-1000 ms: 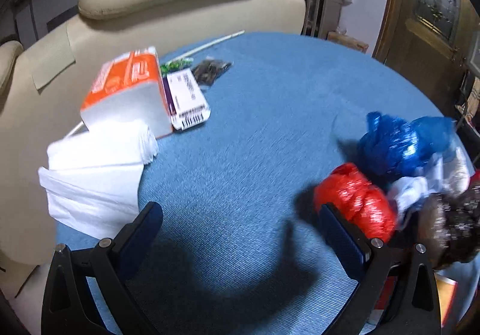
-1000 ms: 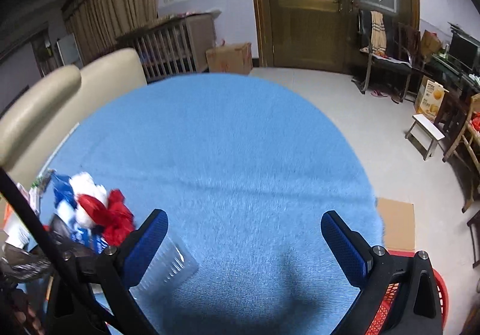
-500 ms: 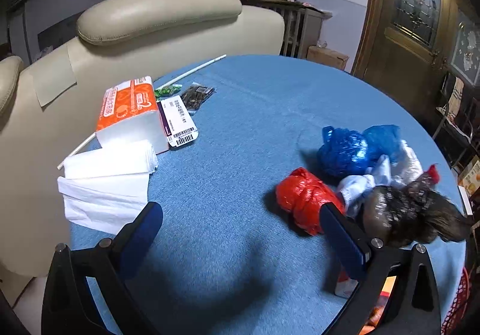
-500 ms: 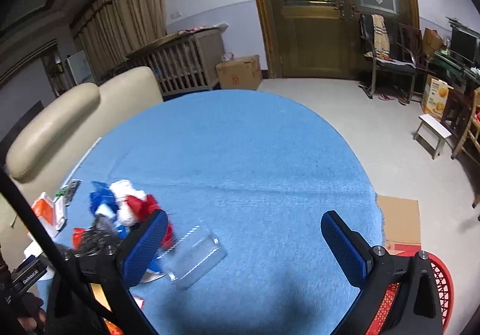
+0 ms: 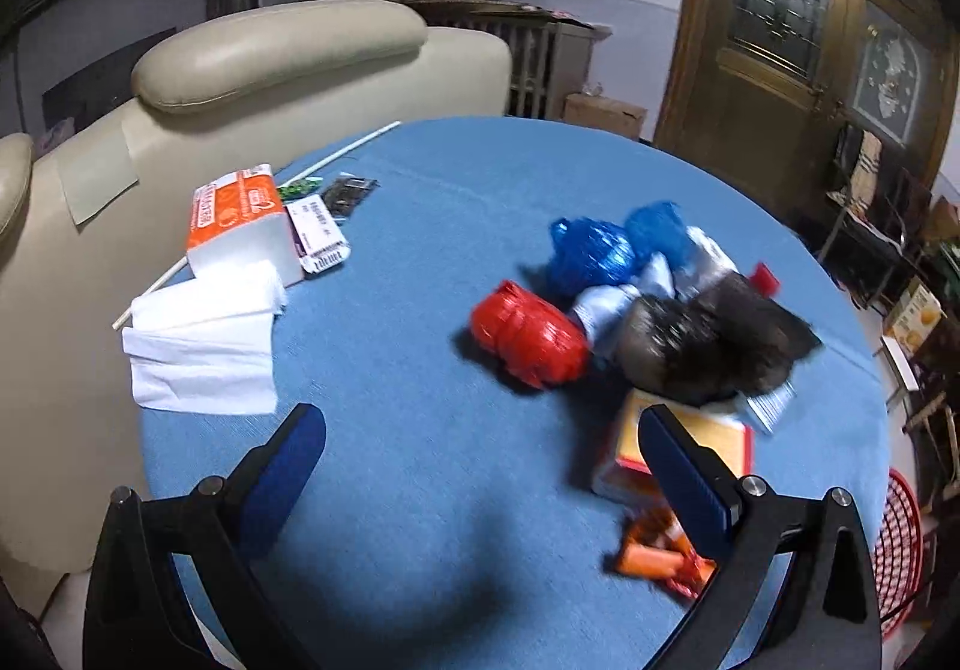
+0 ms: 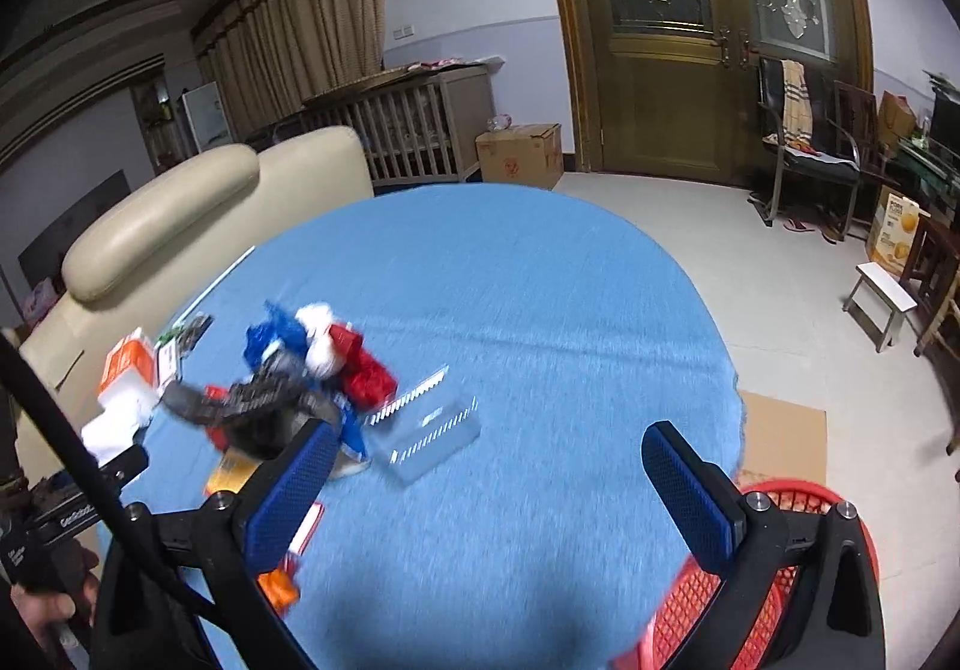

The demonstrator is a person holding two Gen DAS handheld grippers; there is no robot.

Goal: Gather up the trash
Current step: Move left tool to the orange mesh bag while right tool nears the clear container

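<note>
Both your left gripper and right gripper hang spread apart, empty. The trash pile sits mid-worktop: crumpled bags look light, soft, likely slippery, so pinch a bunched fold. Clear plastic tray looks brittle; take its rim. Blue cloth surface, red basket by the edge, sofa behind.

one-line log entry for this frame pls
left gripper: open, empty | right gripper: open, empty | trash pile: on blue table, untouched | red basket: beside table
</note>
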